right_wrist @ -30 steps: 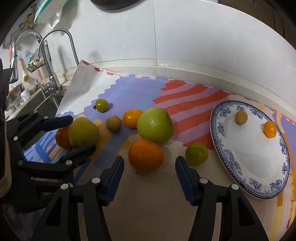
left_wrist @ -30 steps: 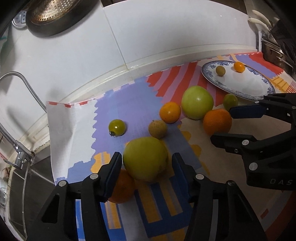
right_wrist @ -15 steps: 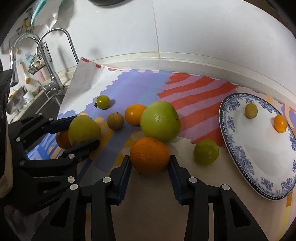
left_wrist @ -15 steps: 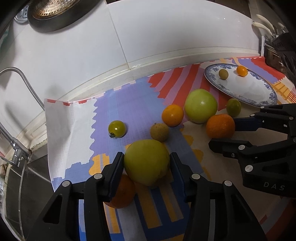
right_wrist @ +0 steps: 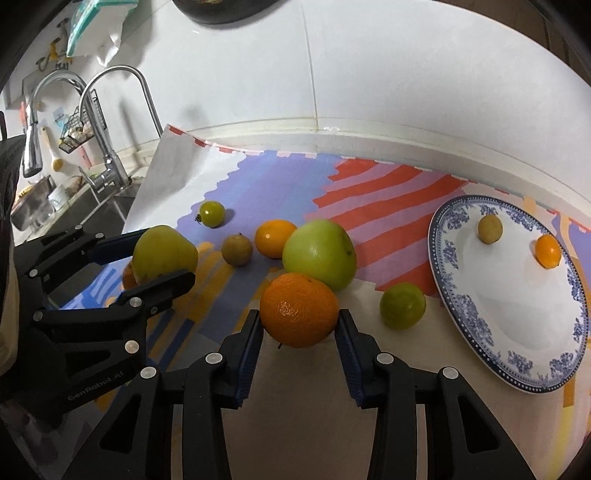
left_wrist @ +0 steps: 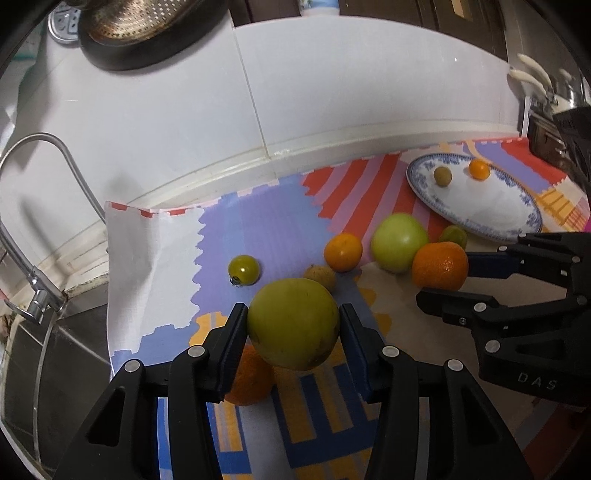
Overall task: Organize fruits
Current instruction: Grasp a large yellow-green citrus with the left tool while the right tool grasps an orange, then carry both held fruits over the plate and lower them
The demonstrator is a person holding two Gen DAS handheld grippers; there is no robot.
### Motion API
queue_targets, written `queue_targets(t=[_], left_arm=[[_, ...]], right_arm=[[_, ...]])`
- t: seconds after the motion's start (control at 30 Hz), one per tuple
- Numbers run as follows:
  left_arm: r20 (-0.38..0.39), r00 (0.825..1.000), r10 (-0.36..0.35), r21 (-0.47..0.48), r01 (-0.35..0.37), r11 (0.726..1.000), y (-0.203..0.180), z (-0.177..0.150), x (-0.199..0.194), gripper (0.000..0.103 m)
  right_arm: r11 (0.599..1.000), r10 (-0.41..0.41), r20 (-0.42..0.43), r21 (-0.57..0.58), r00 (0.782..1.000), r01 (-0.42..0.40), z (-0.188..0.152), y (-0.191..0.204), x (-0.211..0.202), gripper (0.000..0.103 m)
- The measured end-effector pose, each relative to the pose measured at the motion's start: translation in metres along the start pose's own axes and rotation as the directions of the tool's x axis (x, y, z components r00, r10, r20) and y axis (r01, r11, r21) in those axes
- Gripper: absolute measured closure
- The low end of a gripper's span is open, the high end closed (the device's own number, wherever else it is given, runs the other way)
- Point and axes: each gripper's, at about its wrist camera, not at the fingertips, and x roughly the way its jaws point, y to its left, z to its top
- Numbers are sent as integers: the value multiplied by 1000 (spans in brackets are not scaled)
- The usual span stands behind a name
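Observation:
My left gripper (left_wrist: pixel 292 328) is shut on a yellow-green apple (left_wrist: pixel 293 328) and holds it just above the mat; it also shows in the right wrist view (right_wrist: pixel 164 253). My right gripper (right_wrist: pixel 299 325) is shut on a large orange (right_wrist: pixel 299 309), seen in the left wrist view too (left_wrist: pixel 439 265). A blue-rimmed white plate (right_wrist: pixel 517 332) at the right holds a small brown fruit (right_wrist: pixel 489 229) and a small orange fruit (right_wrist: pixel 548 251). A big green apple (right_wrist: pixel 320 254), a small orange (right_wrist: pixel 275 238), a lime (right_wrist: pixel 402 305), a brown fruit (right_wrist: pixel 237 249) and a green tomato (right_wrist: pixel 211 213) lie on the mat.
Another orange (left_wrist: pixel 249 376) lies on the striped mat (left_wrist: pixel 236 229) under my left fingers. A sink with a tap (right_wrist: pixel 110 122) is at the left. A white tiled wall (left_wrist: pixel 332 92) runs along the back. A dark colander (left_wrist: pixel 147 26) hangs above.
Both grippers closed: the left onto the yellow-green apple, the right onto the large orange. Both fruits now sit slightly lifted between the fingers.

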Motion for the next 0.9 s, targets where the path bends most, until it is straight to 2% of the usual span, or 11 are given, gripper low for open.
queue_targets(t=[0.4, 0.9], left_arm=[[86, 996, -18, -50, 22, 998, -5, 7, -48, 54], [171, 983, -66, -65, 78, 995, -33, 22, -96, 54]], right_arm=[[1000, -20, 92, 4, 996, 20, 3, 5, -51, 62], [995, -86, 207, 63, 975, 74, -8, -6, -122, 62]])
